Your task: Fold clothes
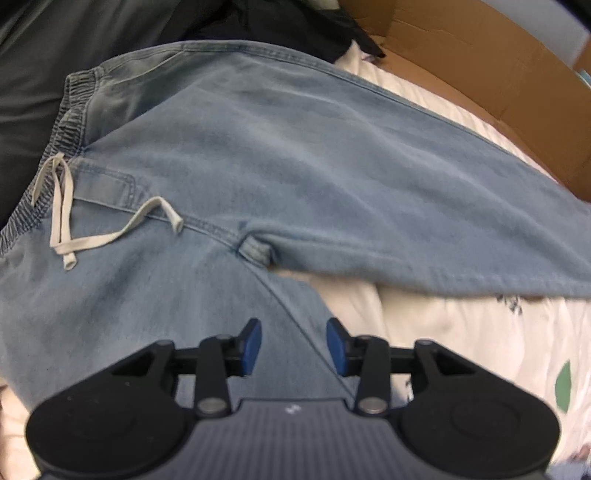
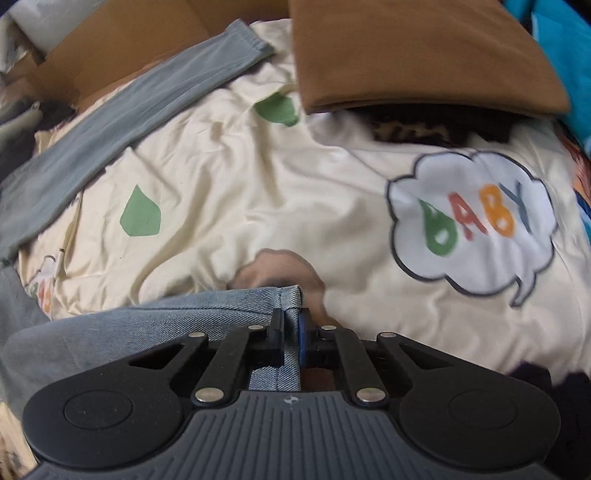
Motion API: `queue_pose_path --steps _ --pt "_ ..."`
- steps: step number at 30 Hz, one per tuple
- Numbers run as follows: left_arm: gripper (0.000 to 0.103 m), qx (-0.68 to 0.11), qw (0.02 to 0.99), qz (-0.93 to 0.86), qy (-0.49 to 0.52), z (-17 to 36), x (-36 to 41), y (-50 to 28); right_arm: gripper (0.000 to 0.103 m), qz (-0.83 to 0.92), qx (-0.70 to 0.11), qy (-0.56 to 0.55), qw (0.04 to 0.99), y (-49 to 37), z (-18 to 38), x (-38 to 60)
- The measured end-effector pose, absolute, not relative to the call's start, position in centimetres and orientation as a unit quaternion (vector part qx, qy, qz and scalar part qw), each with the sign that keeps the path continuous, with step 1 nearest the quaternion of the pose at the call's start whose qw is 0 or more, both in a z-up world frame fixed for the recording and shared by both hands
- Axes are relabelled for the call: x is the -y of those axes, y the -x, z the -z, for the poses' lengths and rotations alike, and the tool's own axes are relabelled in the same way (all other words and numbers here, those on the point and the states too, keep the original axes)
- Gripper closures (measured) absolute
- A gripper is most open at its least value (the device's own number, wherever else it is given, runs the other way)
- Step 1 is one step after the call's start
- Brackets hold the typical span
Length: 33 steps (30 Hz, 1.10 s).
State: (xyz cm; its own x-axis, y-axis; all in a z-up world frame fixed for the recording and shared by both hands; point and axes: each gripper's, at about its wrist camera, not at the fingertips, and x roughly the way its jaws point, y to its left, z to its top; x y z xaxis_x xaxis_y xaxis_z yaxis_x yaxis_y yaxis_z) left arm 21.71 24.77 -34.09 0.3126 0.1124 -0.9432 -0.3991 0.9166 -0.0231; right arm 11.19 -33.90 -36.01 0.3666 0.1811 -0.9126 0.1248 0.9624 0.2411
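Observation:
Light blue denim trousers lie spread on a cream bedsheet, elastic waistband at the left with a pale drawstring loose on the front. One leg runs off to the right. My left gripper hovers open over the near leg, just below the crotch, blue pads apart with nothing between them. In the right wrist view my right gripper is shut on the hem corner of a denim trouser leg, held just above the sheet.
A cardboard box borders the bed at the far right. Dark clothes are piled behind the waistband. A grey garment strip, a folded brown cloth and a "BABY" cloud print lie on the sheet.

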Motion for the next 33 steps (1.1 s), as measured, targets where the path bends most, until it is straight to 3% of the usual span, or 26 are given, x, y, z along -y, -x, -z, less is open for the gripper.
queue_pose_path --steps 14,17,20,21,24,28,30,32,33 --pt "0.057 -0.587 0.783 -0.197 0.051 36.6 -25.8 -26.8 0.103 0.033 -0.550 -0.126 0.825 -8.1 32.2 35.3" --pt "0.075 -0.591 0.780 -0.205 0.018 37.0 -25.9 -27.6 0.103 0.072 -0.548 -0.148 0.820 -7.3 31.7 37.7" --pt "0.079 -0.593 0.781 -0.194 0.008 37.0 -26.0 -28.1 0.103 0.059 -0.541 -0.187 0.818 -6.8 31.5 39.6" --pt "0.085 -0.593 0.783 -0.190 0.002 36.9 -25.9 -28.3 0.103 0.054 -0.543 -0.182 0.818 -7.0 31.6 39.5" --pt "0.085 -0.592 0.784 -0.185 -0.013 36.8 -25.6 -28.6 0.102 0.025 -0.549 -0.176 0.817 -8.0 32.4 38.2" --pt "0.085 -0.595 0.783 -0.181 -0.015 36.9 -25.7 -28.5 0.093 -0.007 -0.555 -0.169 0.815 -9.8 34.2 35.6" --pt "0.085 -0.596 0.783 -0.178 -0.018 36.9 -25.7 -28.5 0.081 -0.013 -0.558 -0.160 0.814 -10.5 35.1 34.9" --pt "0.085 -0.597 0.783 -0.175 -0.021 36.9 -25.7 -28.5 0.080 -0.019 -0.562 -0.151 0.813 -11.1 35.8 34.6" --pt "0.084 -0.597 0.783 -0.174 -0.022 37.0 -25.7 -28.5 0.073 -0.022 -0.564 -0.147 0.812 -11.5 36.2 34.5"
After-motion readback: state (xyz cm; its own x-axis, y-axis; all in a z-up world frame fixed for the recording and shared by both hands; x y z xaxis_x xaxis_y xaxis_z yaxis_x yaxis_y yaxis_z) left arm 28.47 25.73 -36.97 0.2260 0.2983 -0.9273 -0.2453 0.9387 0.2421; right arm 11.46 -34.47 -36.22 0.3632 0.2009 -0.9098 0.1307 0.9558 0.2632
